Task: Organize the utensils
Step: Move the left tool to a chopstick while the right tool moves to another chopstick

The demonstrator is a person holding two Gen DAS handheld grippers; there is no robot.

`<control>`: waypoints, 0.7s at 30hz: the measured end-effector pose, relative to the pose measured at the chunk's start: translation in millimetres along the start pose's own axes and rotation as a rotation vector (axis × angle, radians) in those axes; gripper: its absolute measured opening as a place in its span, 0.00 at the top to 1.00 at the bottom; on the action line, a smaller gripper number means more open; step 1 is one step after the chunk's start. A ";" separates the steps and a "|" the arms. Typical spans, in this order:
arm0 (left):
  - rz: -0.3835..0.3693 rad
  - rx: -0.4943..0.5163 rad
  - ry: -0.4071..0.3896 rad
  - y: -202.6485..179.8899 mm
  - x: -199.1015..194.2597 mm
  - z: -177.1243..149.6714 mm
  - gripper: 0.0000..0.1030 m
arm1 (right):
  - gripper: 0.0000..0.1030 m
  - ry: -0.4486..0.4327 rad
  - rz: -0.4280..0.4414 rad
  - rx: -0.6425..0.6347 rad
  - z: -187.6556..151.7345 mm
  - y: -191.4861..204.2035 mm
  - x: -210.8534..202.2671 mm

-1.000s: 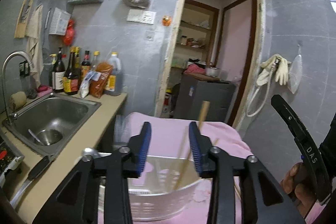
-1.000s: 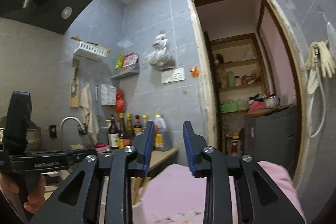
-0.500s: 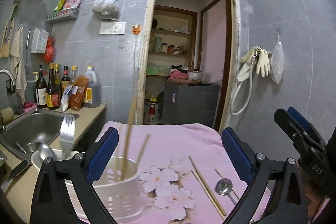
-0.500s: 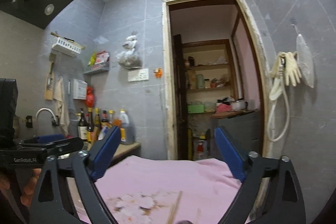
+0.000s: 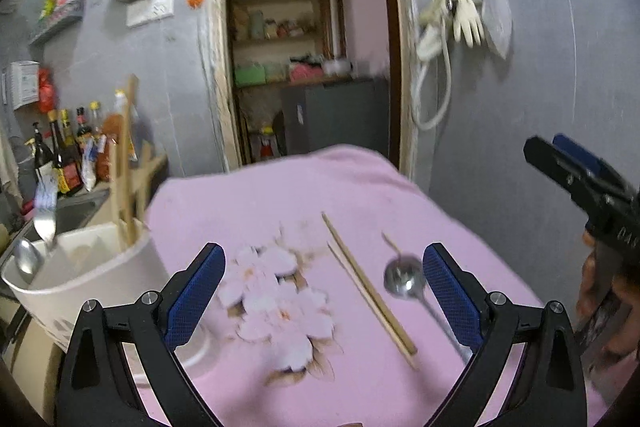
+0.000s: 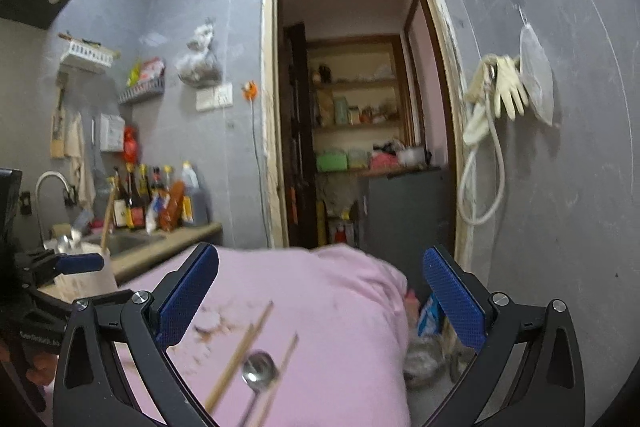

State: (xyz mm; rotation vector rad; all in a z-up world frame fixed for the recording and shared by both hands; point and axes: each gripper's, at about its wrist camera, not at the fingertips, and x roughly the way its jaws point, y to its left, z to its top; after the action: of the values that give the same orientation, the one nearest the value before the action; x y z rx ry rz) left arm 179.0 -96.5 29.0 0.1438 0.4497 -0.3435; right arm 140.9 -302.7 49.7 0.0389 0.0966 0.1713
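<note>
A white utensil holder (image 5: 86, 281) stands at the left edge of the pink cloth, with chopsticks (image 5: 124, 163), a fork and a spoon in it. It also shows in the right wrist view (image 6: 86, 273). A pair of wooden chopsticks (image 5: 366, 283) and a metal spoon (image 5: 404, 281) lie loose on the cloth; they also show in the right wrist view: chopsticks (image 6: 240, 351), spoon (image 6: 260, 373). My left gripper (image 5: 324, 297) is open and empty above the cloth. My right gripper (image 6: 320, 297) is open and empty above the spoon.
The pink flowered cloth (image 5: 280, 195) covers the table. A sink and counter with sauce bottles (image 5: 68, 155) lie to the left. An open doorway (image 6: 360, 131) is behind. Gloves and a hose (image 6: 496, 99) hang on the right wall.
Both grippers opened wide from nearly shut. The left gripper moved right, away from the holder, and now looks down on the loose chopsticks and spoon. The right gripper tilted down towards them.
</note>
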 end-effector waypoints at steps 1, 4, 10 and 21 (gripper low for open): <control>-0.006 0.005 0.030 -2.2 6.7 -2.6 0.06 | 0.00 0.028 0.000 0.004 -3.8 -3.8 2.5; -0.019 0.012 0.111 -8.5 25.0 -10.2 0.06 | 0.00 0.101 0.011 0.010 -13.2 -10.7 9.9; -0.030 0.009 0.272 -11.8 61.7 -21.5 0.15 | 0.32 0.272 0.054 0.017 -30.3 -17.0 34.3; -0.106 -0.134 0.471 9.7 113.3 -21.9 0.61 | 0.66 0.486 0.153 0.005 -43.7 -9.3 61.8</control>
State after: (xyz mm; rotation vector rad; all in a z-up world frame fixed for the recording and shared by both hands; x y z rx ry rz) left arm 269.4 -116.0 -40.8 0.0691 0.9462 -0.3822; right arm 198.7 -299.9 0.1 0.0093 0.5803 0.3309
